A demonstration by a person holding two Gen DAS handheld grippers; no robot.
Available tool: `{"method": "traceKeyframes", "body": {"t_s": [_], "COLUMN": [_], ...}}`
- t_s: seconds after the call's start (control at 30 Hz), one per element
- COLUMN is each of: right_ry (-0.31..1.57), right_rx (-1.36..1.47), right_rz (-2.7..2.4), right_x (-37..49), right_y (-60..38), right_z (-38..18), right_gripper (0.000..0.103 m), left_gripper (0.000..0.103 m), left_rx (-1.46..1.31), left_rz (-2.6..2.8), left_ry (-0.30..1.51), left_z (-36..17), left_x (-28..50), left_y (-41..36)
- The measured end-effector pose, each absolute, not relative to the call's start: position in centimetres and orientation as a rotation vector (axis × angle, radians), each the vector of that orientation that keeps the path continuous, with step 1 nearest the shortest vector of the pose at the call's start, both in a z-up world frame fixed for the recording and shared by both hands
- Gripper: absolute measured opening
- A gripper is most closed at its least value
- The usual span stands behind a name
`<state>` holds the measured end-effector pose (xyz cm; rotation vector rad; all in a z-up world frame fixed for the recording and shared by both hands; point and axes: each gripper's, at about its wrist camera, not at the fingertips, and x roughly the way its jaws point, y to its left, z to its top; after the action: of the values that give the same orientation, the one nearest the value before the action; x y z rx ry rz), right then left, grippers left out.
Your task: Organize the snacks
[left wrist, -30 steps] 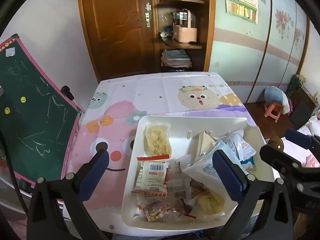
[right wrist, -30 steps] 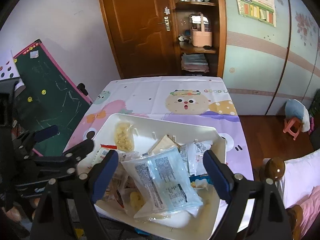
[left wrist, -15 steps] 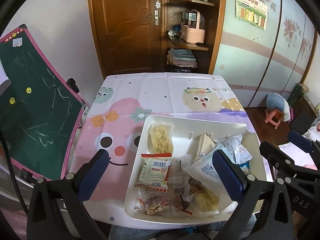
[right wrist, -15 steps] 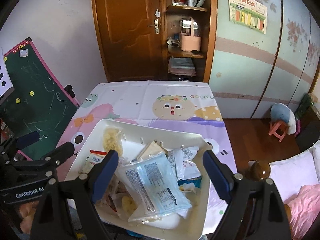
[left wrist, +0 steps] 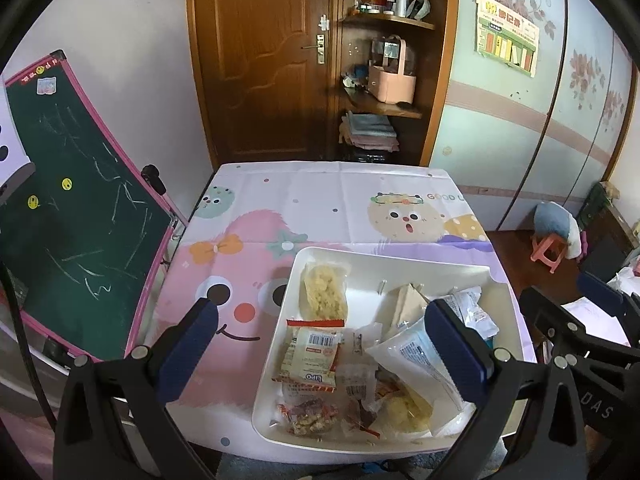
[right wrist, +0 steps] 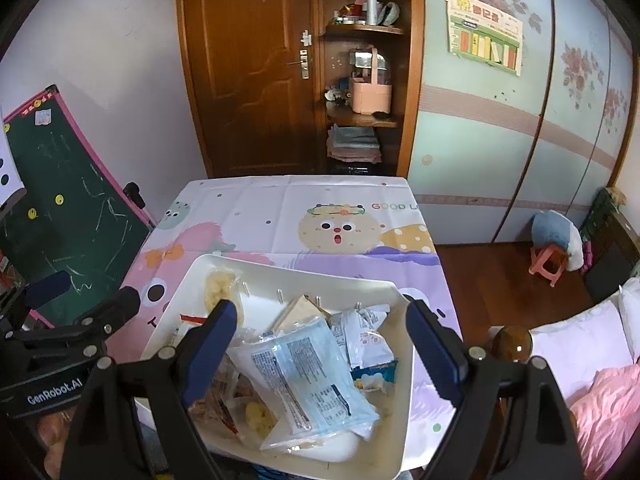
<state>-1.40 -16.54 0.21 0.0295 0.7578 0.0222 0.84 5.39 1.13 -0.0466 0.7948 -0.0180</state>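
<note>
A white tray (left wrist: 400, 266) sits at the near right of the table, piled with several snack packets. It also shows in the right wrist view (right wrist: 280, 276). In it lie a yellow crumbly snack packet (left wrist: 323, 295), a red and white packet (left wrist: 314, 354), a tan triangular packet (left wrist: 408, 304) and a large clear blue-printed bag (right wrist: 308, 376). My left gripper (left wrist: 322, 350) is open and empty, held above the tray's near left part. My right gripper (right wrist: 324, 352) is open and empty, above the large bag.
The table wears a cartoon cloth (left wrist: 320, 208). A green chalkboard (left wrist: 68, 208) leans at the left of the table. A wooden door and shelves (left wrist: 376, 92) stand behind. A pink stool (left wrist: 550, 252) and a bed with a pink blanket (right wrist: 608, 412) are at the right.
Both grippers have pulled back and up from the tray, so more of the table and room shows. Both stay open. The snacks have not moved.
</note>
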Motion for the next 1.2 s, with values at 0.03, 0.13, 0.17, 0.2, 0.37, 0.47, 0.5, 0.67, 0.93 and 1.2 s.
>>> {"method": "traceKeyframes", "body": {"t_s": [0.03,0.13,0.17,0.2,0.37,0.47,0.5,0.67,0.93,1.2], "right_ry": [0.763,0.773,0.773,0.772,0.769,0.768,0.769,0.770,0.778,0.783], "right_rx": [0.036,0.040,0.037,0.033,0.029,0.029,0.028,0.030,0.037,0.043], "right_rz": [0.023,0.018,0.016,0.013,0.013,0.012,0.012,0.015,0.016,0.015], "right_x": [-1.3,-1.1,-1.1,-1.1,-1.0,-1.0,-1.0,-1.0,-0.6,-0.4], "right_y": [-16.6,-16.6,-16.6,-16.5,-16.3,-16.3,-16.3,-16.3,-16.2,-16.5], "right_z": [0.1,-0.2,-0.2,-0.2,-0.2,-0.2,-0.2,-0.3,-0.4,-0.7], "right_gripper": [0.087,0.087,0.087,0.087,0.087,0.087,0.087,0.087,0.087,0.087], "left_gripper": [0.103,0.103,0.103,0.103,0.103,0.103,0.103,0.103,0.103,0.103], "left_rx": [-0.048,-0.051,-0.052,-0.052,-0.056,-0.059,-0.058,-0.055,-0.053,-0.049], "left_rz": [-0.019,-0.018,-0.017,-0.016,-0.008,-0.005,-0.005,-0.004,-0.002,-0.001], "left_ry": [0.798,0.813,0.817,0.819,0.828,0.834,0.835,0.837,0.844,0.853], "left_z": [1.1,0.8,0.7,0.7,0.4,0.2,0.2,0.1,-0.4,-0.9], "left_x": [0.8,1.0,1.1,1.1,1.4,1.6,1.6,1.7,1.7,1.6], "left_y": [5.4,5.3,5.3,5.3,5.5,5.6,5.6,5.6,5.6,5.6]}}
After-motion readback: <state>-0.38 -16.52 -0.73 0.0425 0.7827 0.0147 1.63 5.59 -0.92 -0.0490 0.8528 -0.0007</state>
